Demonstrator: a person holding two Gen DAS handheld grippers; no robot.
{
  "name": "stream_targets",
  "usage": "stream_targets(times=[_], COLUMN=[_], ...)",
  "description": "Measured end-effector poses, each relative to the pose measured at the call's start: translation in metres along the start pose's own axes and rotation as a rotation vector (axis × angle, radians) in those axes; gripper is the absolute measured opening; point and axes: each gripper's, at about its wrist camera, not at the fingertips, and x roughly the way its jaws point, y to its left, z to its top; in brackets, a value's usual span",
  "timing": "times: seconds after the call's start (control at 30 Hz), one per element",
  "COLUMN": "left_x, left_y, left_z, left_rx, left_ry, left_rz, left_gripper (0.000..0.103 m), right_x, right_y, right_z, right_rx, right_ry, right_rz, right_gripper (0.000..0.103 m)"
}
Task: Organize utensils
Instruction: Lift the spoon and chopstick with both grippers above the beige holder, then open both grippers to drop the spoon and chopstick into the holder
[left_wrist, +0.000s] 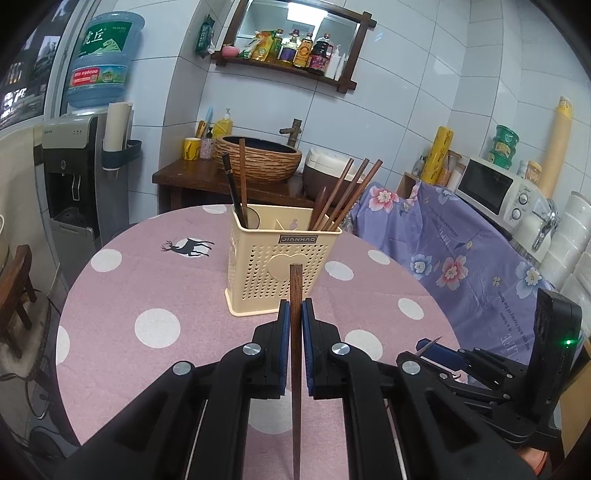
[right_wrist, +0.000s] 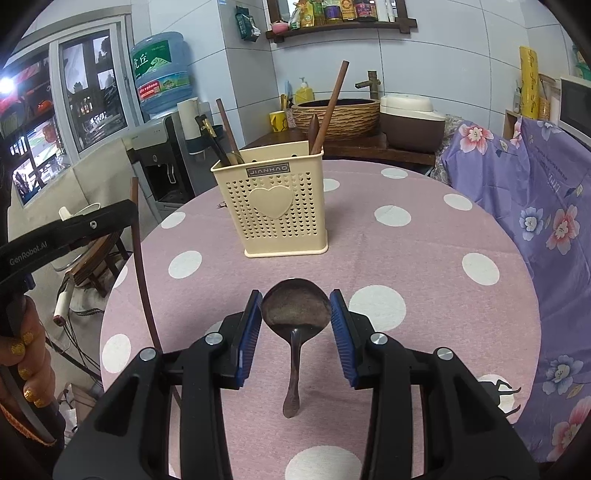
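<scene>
Chopstick (left_wrist: 295, 332), one, stands upright, clamped in the left gripper (left_wrist: 295, 317) fingers; one spoon (right_wrist: 295, 314), bowl forward, sits gripped between the right gripper (right_wrist: 295, 314) fingers, above the tabletop (right_wrist: 424, 295) before one holder (right_wrist: 273, 210).

Home kitchen, microwave (left_wrist: 491, 186), rice cooker (right_wrist: 410, 120), water dispenser (left_wrist: 74, 166)

A water dispenser (left_wrist: 70, 177) is noted left; a woven basin (left_wrist: 258, 157), rice cooker (right_wrist: 412, 120) and microwave (left_wrist: 495, 188) are ranged behind the polka-dot tabletop (left_wrist: 147, 295).
</scene>
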Motion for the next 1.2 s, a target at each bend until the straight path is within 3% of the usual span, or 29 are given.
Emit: stream_targets(times=[0.33, 0.63, 0.9, 1.07, 1.2], left_x=[-0.009, -0.008, -0.015, -0.029, -0.024], left_y=[-0.001, -0.007, -0.017, -0.033, -0.039], left_z=[0.010, 0.040, 0.125, 0.191, 0.217], left_rx=[0.024, 0.054, 0.069, 0.096, 0.106], left_ry=[-0.030, -0.061, -0.115, -0.206, -0.257], left_rz=[-0.001, -0.001, 0.015, 0.056, 0.091], left_gripper=[0.008, 0.008, 0.008, 0.008, 0.008], right_x=[0.000, 0.003, -0.009, -0.014, 0.002], right_y=[0.005, 0.015, 0.025, 0.033, 0.040], right_z=[0.008, 0.043, 0.139, 0.214, 0.241], right_rx=[-0.025, -0.072, -0.101, -0.075, -0.083], right_ry=[-0.012, -0.047, -0.144, -0.228, -0.279], right_rz=[0.002, 0.022, 0.027, 0.030, -0.014], right_gripper=[0.038, 0.038, 0.038, 0.038, 0.038])
